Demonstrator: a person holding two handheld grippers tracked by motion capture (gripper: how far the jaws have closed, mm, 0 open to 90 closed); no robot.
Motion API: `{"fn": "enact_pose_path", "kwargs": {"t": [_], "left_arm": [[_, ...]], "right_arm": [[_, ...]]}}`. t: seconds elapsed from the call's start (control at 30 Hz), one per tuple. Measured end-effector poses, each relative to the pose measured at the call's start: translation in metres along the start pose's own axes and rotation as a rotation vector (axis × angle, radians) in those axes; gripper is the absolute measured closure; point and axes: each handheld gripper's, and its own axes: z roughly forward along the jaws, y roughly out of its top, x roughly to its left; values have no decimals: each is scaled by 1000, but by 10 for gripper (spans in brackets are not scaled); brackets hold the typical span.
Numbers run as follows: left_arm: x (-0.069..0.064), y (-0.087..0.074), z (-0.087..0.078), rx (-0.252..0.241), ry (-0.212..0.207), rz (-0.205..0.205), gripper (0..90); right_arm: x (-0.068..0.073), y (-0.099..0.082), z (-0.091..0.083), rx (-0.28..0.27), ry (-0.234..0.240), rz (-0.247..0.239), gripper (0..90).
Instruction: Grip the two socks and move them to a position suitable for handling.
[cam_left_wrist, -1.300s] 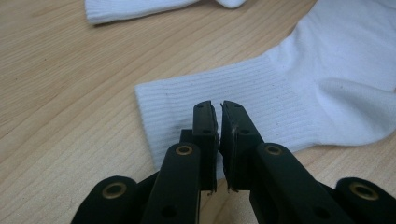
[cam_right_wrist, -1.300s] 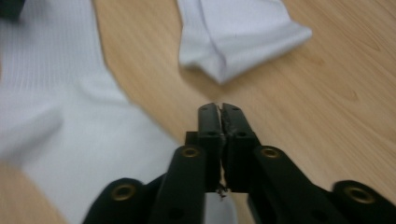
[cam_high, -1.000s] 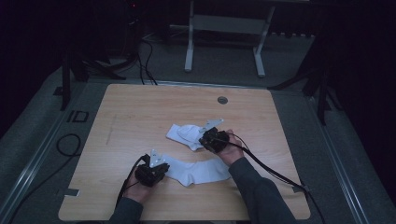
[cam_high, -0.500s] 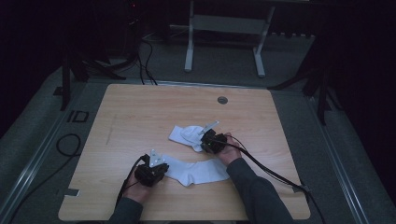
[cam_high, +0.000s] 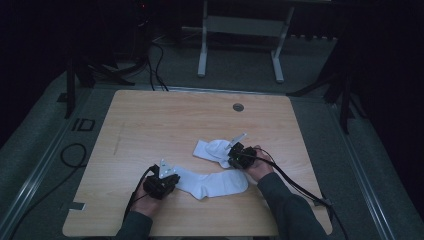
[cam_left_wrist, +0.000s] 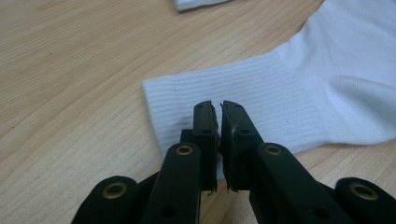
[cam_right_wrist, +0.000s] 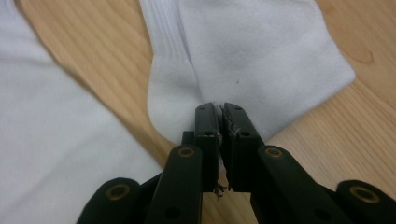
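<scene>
White cotton: two ankle socks lie on the wooden table (cam_high: 150, 120). The left gripper (cam_high: 169, 176) is clamped on the ribbed cuff of the near sock (cam_high: 212, 183), its jaws closed on the cloth. The right gripper (cam_high: 231, 156) pinches the far sock (cam_high: 212, 149) at its edge. The gripper views reveal the ribbing (cam_left_wrist: 261, 93); the high view shows both forearms.

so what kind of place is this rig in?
Probably a lab or recording studio, not a home. A bare wooden table stands on grey flooring with dark surroundings, cables trail across the floor, and a metal stand sits behind. Two white socks are the only props.
</scene>
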Motion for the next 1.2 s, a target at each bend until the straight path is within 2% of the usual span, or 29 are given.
{"fn": "enact_pose_path", "kwargs": {"t": [0.1,0.2,0.33,0.47,0.53,0.7,0.83,1.03,1.1,1.2], "left_arm": [[1,0,0,-2,-1,-2,845],[2,0,0,-1,1,-7,845],[1,0,0,-4,1,-6,844],[2,0,-1,-4,0,-8,843],[2,0,0,-2,-1,-7,843],[3,0,0,1,0,-8,843],[2,0,1,0,0,-9,843],[3,0,1,3,0,-6,843],[2,0,1,5,-2,-6,843],[2,0,1,5,-3,-4,843]], "right_arm": [[0,0,-4,27,-19,-28,824],[1,9,-12,-12,-19,-31,810],[3,31,-18,-62,-11,-39,809],[7,51,-14,-93,-1,-60,780],[7,57,-8,-103,17,-50,760],[6,64,10,-88,37,-32,727],[5,63,23,-44,39,-27,706],[4,63,30,-27,69,-8,673],[2,64,31,-23,79,-1,704],[-2,64,30,-19,75,7,807]]}}
